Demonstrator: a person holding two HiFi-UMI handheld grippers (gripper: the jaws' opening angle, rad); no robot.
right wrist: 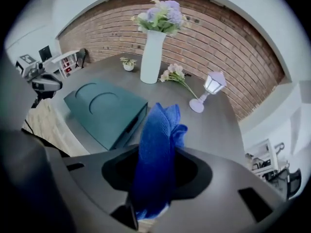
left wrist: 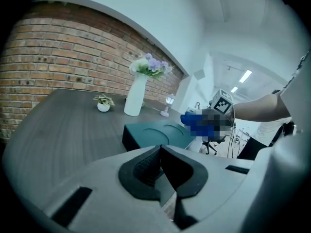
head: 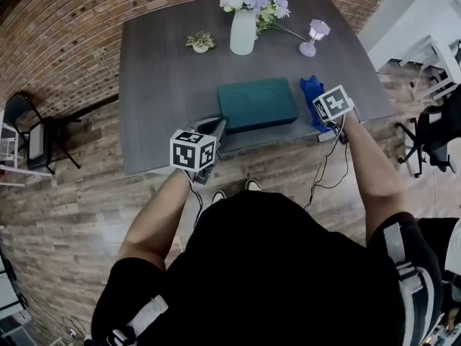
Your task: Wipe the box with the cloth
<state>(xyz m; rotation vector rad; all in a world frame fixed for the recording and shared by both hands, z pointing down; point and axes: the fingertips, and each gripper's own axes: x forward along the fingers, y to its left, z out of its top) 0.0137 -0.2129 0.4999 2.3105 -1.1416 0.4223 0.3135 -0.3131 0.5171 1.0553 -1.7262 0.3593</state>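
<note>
A dark teal box (head: 257, 103) lies flat on the grey table (head: 166, 78) near its front edge. My right gripper (head: 321, 115) is just right of the box, shut on a blue cloth (head: 311, 96). In the right gripper view the cloth (right wrist: 158, 144) stands up between the jaws of that gripper (right wrist: 156, 152), and the box (right wrist: 104, 108) lies ahead to the left. My left gripper (head: 214, 130) hovers at the table's front edge by the box's near left corner. Seen in its own view, the left gripper (left wrist: 160, 154) is shut with nothing in it, and the box (left wrist: 158, 134) sits just beyond.
At the back of the table stand a white vase of flowers (head: 243, 27), a small potted plant (head: 201, 42) and a small lilac lamp (head: 314, 36). A black chair (head: 32, 132) is on the left of the floor, and white furniture (head: 432, 56) on the right.
</note>
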